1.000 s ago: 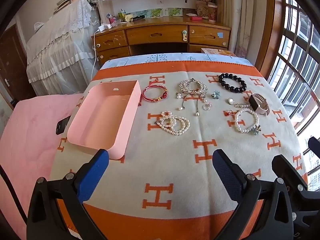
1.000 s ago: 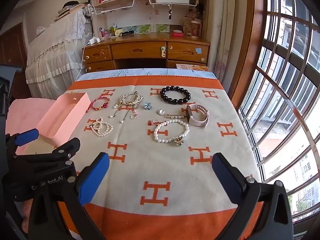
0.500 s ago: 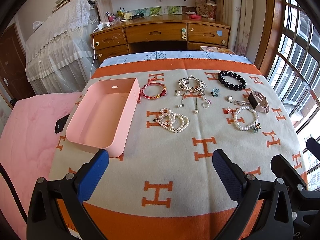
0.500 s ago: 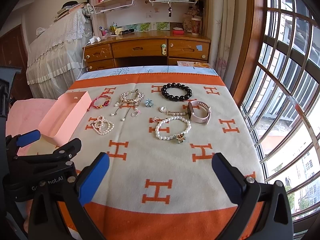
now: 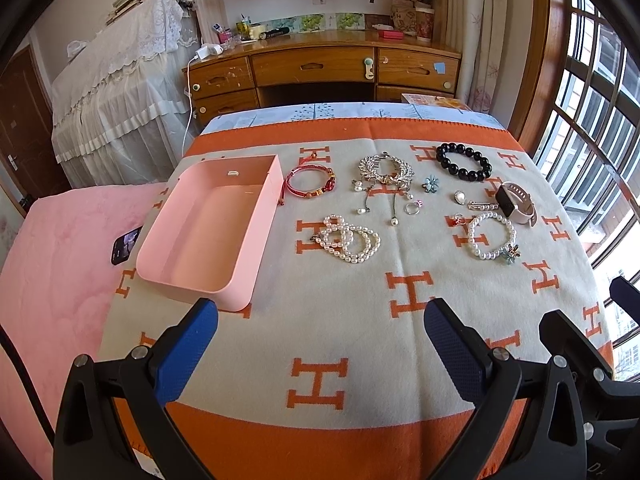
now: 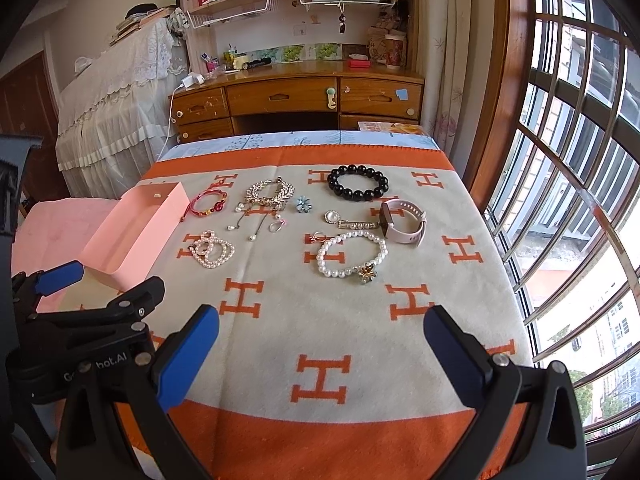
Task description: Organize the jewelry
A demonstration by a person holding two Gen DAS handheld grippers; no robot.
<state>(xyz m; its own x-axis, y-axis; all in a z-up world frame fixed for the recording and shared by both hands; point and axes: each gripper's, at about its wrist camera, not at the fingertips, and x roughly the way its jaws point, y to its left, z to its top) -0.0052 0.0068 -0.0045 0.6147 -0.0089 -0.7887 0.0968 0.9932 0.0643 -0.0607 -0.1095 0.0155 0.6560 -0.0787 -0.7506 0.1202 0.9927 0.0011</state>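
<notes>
- The left gripper [image 5: 320, 344] hovers over the near part of the orange-and-beige blanket [image 5: 340, 304], pointing across the bed toward the wooden desk [image 5: 320, 68]; its blue-padded fingers [image 5: 188, 344] are spread wide with nothing between them.
- The right gripper [image 6: 320, 344] is held alongside it at much the same height and heading, fingers equally wide apart and empty.
- The pink box [image 5: 208, 232] lies open on the blanket's left side, just ahead of the left gripper's left finger.
- Beside the box sits a red cord bracelet [image 5: 310, 180], with a tangled pearl strand [image 5: 348, 238] nearer the camera.
- Farther right lie a silver leaf necklace [image 5: 384, 172], a black bead bracelet [image 5: 464, 162], a pink-strapped watch [image 5: 516, 204] and a pearl bracelet [image 5: 490, 236], all well ahead of both grippers.
</notes>
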